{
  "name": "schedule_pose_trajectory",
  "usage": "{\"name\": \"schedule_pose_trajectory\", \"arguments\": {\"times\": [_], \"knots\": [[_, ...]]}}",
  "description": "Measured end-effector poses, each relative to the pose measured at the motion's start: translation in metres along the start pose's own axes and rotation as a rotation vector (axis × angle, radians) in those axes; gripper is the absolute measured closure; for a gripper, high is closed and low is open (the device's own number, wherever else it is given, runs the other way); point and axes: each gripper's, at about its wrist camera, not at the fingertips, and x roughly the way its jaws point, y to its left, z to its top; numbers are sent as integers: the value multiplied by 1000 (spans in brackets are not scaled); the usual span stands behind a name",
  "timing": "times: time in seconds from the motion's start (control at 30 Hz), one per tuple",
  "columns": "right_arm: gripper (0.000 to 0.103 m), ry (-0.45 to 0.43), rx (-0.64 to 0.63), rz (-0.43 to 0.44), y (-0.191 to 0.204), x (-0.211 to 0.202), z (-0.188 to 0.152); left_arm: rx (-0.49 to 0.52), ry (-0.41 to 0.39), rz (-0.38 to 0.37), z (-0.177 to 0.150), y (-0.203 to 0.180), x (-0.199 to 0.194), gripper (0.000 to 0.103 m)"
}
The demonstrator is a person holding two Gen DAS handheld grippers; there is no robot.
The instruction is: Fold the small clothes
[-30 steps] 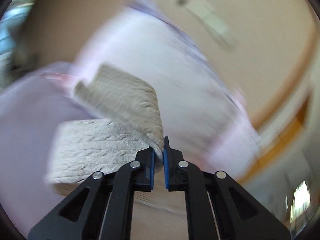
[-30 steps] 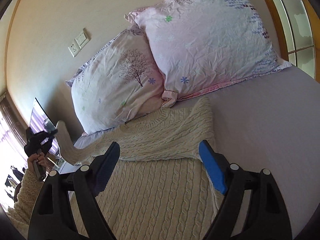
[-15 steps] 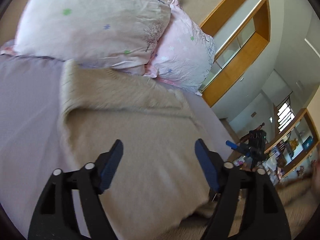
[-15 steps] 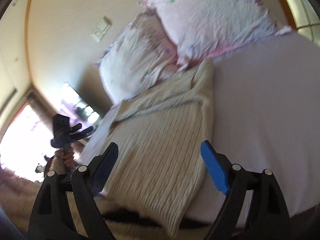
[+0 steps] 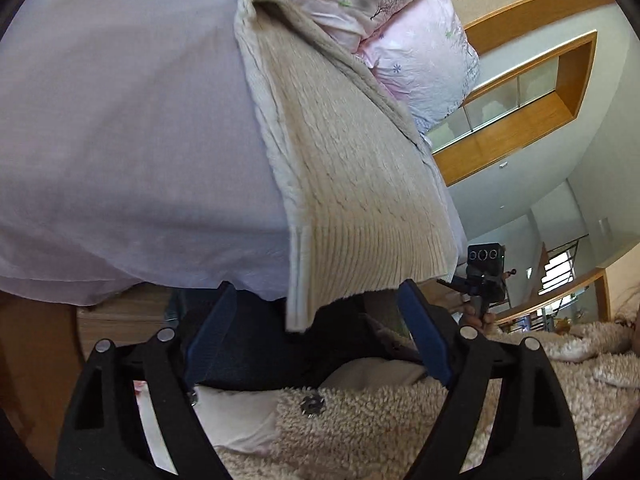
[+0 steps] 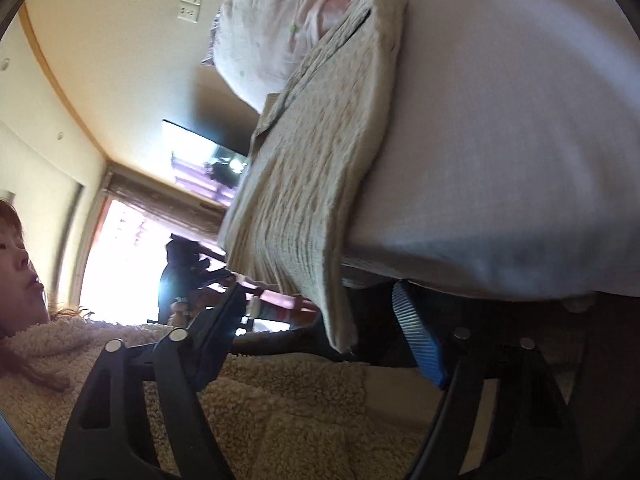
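A cream cable-knit sweater (image 5: 344, 168) lies folded lengthwise on the lilac bed sheet (image 5: 120, 128), its ribbed hem hanging over the near bed edge. It also shows in the right wrist view (image 6: 320, 168). My left gripper (image 5: 316, 344) is open and empty, low at the bed edge, just below the hem's left corner. My right gripper (image 6: 320, 340) is open and empty, just below the hem's right corner. Each view shows the other gripper in the distance: the right gripper (image 5: 484, 276) and the left gripper (image 6: 180, 272).
Two floral pillows (image 5: 400, 28) lean at the head of the bed, touching the sweater's collar end. The person's fluffy beige coat (image 5: 400, 432) fills the bottom of both views. A wall socket plate (image 6: 191, 2) and a bright window (image 6: 124, 264) are behind.
My left gripper let go of the sleeve and opened. Both grippers drew back from over the sweater and dropped below the near bed edge at the hem.
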Motion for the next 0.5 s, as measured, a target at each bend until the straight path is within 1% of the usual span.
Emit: {"name": "schedule_pose_trajectory", "arguments": {"times": [0.03, 0.07, 0.1, 0.13, 0.17, 0.27, 0.3, 0.33, 0.4, 0.47, 0.5], "knots": [[58, 5, -8, 21, 1, 7, 0, -13, -5, -17, 2, 0, 4, 34], [70, 12, -14, 32, 3, 12, 0, -45, -18, -59, 5, 3, 9, 41], [93, 16, -25, 28, 4, 16, -1, -68, -23, -88, 7, 3, 12, 62], [95, 11, -47, 24, 9, 18, -1, -94, -22, -112, 8, 4, 14, 91], [95, 3, -68, 35, 16, 18, 0, -115, -16, -122, 9, 5, 16, 96], [95, -44, -149, 75, 45, 10, 14, -107, -35, -146, 11, -6, 8, 96], [95, -63, -184, 81, 56, 5, 21, -90, -51, -163, 18, -15, 5, 96], [95, -87, -243, 79, 74, 1, 35, -65, -68, -178, 25, -23, -2, 96], [95, -134, -333, 66, 98, -6, 62, 18, -115, -170, 53, -47, -16, 96], [95, -202, -402, 41, 120, -11, 104, 97, -173, -135, 93, -68, -24, 96], [95, -249, -422, 11, 131, -8, 134, 120, -210, -116, 117, -75, -25, 96]]}}
